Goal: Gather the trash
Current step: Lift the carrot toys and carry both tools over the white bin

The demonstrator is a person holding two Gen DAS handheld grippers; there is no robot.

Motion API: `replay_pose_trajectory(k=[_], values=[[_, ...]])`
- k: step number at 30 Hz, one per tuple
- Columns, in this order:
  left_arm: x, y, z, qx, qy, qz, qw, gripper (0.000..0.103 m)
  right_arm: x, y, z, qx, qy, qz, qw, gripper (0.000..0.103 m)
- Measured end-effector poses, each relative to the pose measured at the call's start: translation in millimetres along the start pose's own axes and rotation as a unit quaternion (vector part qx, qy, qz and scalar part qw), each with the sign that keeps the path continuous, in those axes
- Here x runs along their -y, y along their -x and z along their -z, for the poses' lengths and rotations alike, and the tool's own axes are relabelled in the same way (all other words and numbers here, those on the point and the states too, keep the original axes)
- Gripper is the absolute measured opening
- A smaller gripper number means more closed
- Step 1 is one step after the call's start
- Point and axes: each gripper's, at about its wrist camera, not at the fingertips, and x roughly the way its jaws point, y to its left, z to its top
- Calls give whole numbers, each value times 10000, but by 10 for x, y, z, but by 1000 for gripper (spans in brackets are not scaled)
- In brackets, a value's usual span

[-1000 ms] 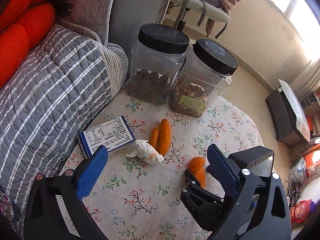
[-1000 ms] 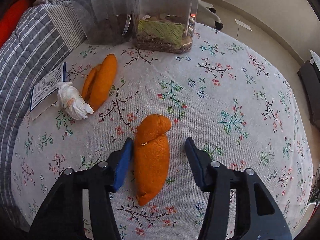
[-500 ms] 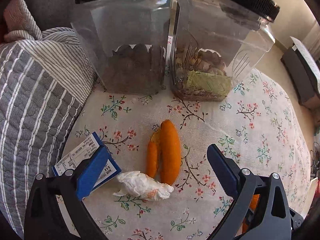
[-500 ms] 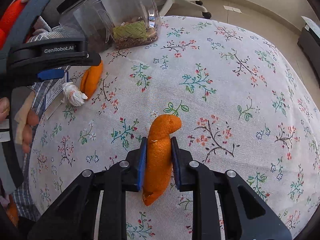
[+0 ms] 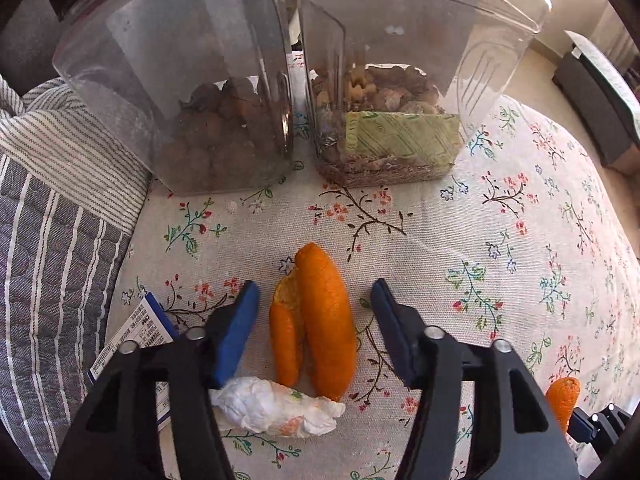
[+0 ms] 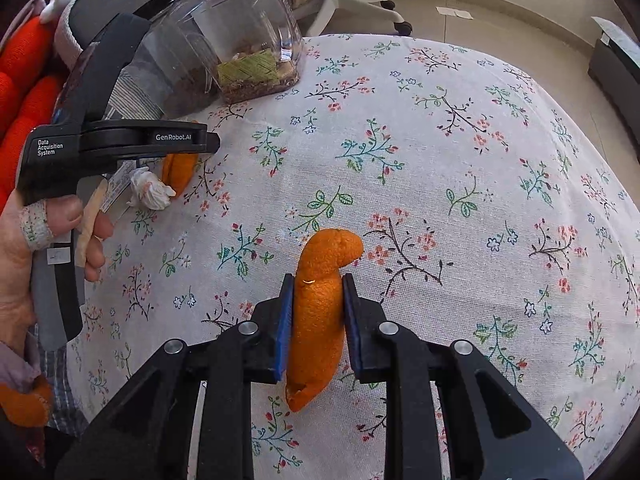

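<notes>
left hand-held gripper (image 5: 314,312) lowered — jaws narrowing around orange peel (image 5: 316,328), untouched

Orange peel (image 5: 320,320) on white floral tablecloth (image 5: 500,240).

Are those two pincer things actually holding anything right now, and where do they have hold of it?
The right tool pinches an orange peel around its middle. The left tool holds nothing: its jaws, just closing, straddle another peel without touching.

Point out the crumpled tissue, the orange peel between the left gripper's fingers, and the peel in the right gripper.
crumpled tissue (image 5: 276,406), left wrist view, middle.
double orange peel (image 5: 326,324), left wrist view, larger strip.
curled orange peel (image 6: 318,316), right wrist view, clamped middle.
</notes>
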Motion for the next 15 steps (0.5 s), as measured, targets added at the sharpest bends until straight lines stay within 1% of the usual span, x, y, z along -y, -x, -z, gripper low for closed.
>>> replay_pose_trajectory(k=[2,4,6,9,12,15], values=[[6,28,15,-10,33,43,10000,28,18,53,6,46,-13,-5,10000,22],[-17,67,40,26,143,120,9998,24,41,142,38,115,-37,-11,9999,22],[-64,122,67,74,281,209,9994,22,51,220,43,186,-57,-1,9998,22],[-85,269,112,255,341,181,9989,21,96,352,58,325,-103,12,9994,22],[-61,484,167,528,366,154,9978,21,151,491,73,464,-162,7,9988,22],[-27,740,256,805,431,231,9956,21,197,635,96,610,-208,14,9979,22]])
